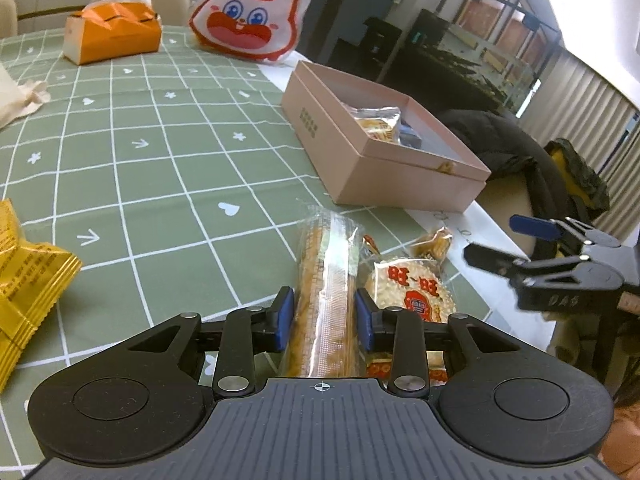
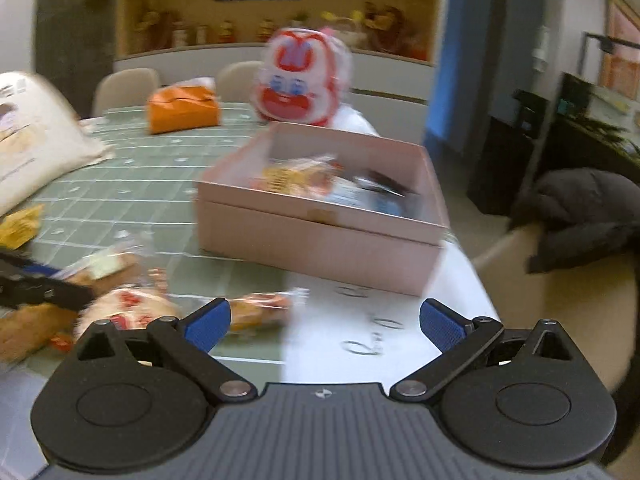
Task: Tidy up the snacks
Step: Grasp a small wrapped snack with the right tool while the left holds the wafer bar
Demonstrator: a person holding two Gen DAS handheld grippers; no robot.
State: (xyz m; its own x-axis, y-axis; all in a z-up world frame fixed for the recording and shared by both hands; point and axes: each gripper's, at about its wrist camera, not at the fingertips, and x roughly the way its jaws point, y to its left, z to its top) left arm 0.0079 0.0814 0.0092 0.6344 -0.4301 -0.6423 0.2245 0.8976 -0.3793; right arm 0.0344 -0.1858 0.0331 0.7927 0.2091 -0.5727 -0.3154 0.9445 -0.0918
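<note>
Now we see the left tool [image 1: 324, 322] straddling the long wafer pack [image 1: 326, 300], jaws not clearly clamped, its axis pointing toward the pink box [image 1: 384, 168]; right tool [image 2: 325, 326] gapes, holding nothing.

Left gripper [image 1: 325, 320] fingers narrowed; right gripper [image 2: 325, 322] fingers spread wide.

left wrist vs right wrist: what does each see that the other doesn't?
Only left wrist: left gripper with its jaws around the long clear-wrapped snack; yellow packets up close.

Only right wrist: right gripper with its jaws wide open and empty; wooden shelf with figurines.

Both: pink box holding snacks, rabbit-face bag, orange tissue pack, round rice cracker packet.
</note>
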